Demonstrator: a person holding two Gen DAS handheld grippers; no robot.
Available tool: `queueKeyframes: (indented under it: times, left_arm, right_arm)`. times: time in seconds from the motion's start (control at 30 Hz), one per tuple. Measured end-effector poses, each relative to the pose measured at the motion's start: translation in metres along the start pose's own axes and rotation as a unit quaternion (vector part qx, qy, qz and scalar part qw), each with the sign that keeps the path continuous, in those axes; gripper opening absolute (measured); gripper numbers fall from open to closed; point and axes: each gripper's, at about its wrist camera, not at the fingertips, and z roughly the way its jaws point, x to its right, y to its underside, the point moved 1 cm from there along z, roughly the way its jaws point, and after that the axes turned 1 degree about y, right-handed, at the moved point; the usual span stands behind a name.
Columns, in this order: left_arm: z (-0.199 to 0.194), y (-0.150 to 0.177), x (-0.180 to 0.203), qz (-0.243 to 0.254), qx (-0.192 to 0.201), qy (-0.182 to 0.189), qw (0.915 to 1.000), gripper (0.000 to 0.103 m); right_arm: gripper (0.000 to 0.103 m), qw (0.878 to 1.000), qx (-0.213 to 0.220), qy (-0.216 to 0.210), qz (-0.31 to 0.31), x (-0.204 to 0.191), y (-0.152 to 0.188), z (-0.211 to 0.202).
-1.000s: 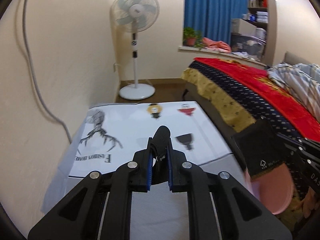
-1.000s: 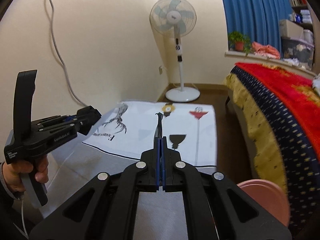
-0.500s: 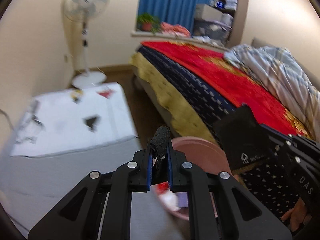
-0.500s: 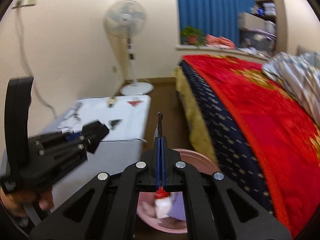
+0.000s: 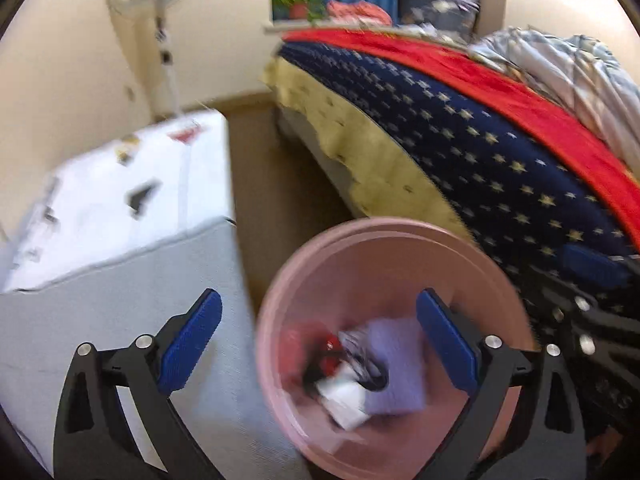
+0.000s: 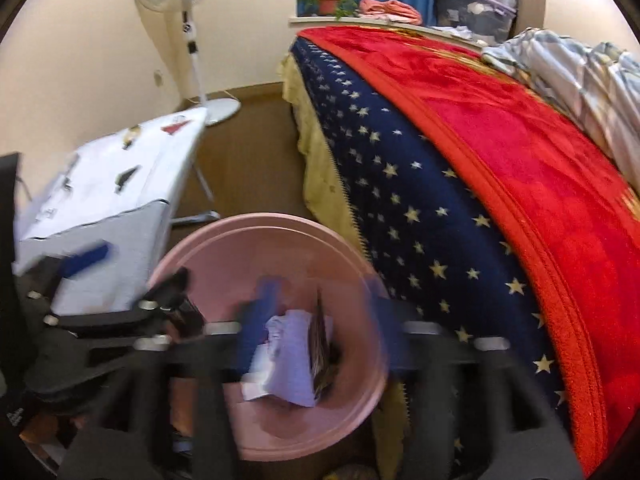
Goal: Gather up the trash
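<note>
A pink round bin (image 5: 400,248) stands on the floor between the table and the bed; it also shows in the right wrist view (image 6: 276,232). Inside lie several pieces of trash: pale purple paper (image 5: 396,364), a white scrap and red and black bits. My left gripper (image 5: 320,340) is open wide and empty above the bin. My right gripper (image 6: 316,332) is blurred but open over the bin; a thin dark piece (image 6: 320,340) is in the bin between its fingers. The left gripper's blue pad (image 6: 86,260) shows at the left in the right wrist view.
A low table with a white printed cloth (image 5: 120,200) stands left of the bin. A bed with a red and navy starred blanket (image 6: 480,168) fills the right. A white standing fan (image 6: 188,32) is by the far wall. Brown floor lies between table and bed.
Both grippers swung from the table to over the pink bin and opened. The black object held by the left and the thin dark piece held by the right are released.
</note>
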Motion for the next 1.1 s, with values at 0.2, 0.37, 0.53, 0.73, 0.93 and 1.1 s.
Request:
queueKeyframes:
  times: [0.2,0.37,0.53,0.73,0.93,1.1]
  left_arm:
    - [-0.045,-0.008,-0.019,0.010,0.021,-0.025,0.9994,0.094]
    - [-0.165,-0.014,-0.054,-0.014,0.072,-0.052,0.9960,0.094]
    - [-0.290,0.029,-0.085,-0.053,0.073,-0.119,0.9888,0.094]
    - [-0.364,0.095,-0.087,-0.049,0.059,-0.131,0.9884,0.095]
    - [-0.396,0.140,-0.077,-0.058,0.058,-0.152,0.9850,0.095]
    - [-0.416,0.155,-0.067,-0.044,0.067,-0.134,0.9878,0.094]
  right_arm:
    - [0.075,0.997,0.058,0.003,-0.049,-0.020,-0.010,-0.045]
    - [0.098,0.980,0.189,-0.020,-0.063,-0.050,-0.006,-0.167]
    - [0.098,0.978,0.200,-0.058,-0.012,-0.072,0.039,-0.268]
    - [0.098,0.987,0.145,-0.065,0.003,-0.091,0.110,-0.322]
    - [0.098,0.991,0.123,-0.055,0.019,-0.094,0.160,-0.346]
    - [0.098,0.991,0.126,-0.037,0.008,-0.095,0.181,-0.361]
